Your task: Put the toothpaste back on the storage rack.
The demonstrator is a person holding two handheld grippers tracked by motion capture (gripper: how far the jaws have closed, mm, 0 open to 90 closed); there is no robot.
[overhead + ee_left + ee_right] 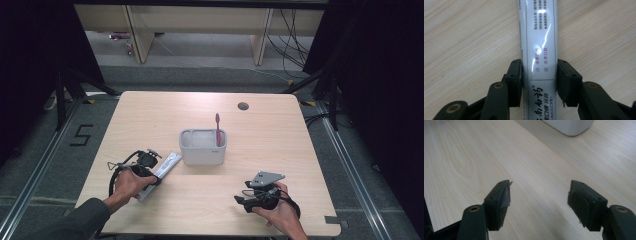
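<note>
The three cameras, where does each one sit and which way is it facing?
High view: above the person's side, looking forward and down on the table; forearms, hands and both grippers show.
Left gripper view: rides the left gripper, looking down; its fingers clamp the toothpaste tube.
Right gripper view: rides the right gripper, low across the wood toward the white holder; fingers apart.
Shared: the tube, high view and left gripper view.

Left hand-held gripper (539, 75) points down, its jaws pinched close with both pads pressing — right hand-held gripper (539, 200) sits low, jaws spread wide and empty.
</note>
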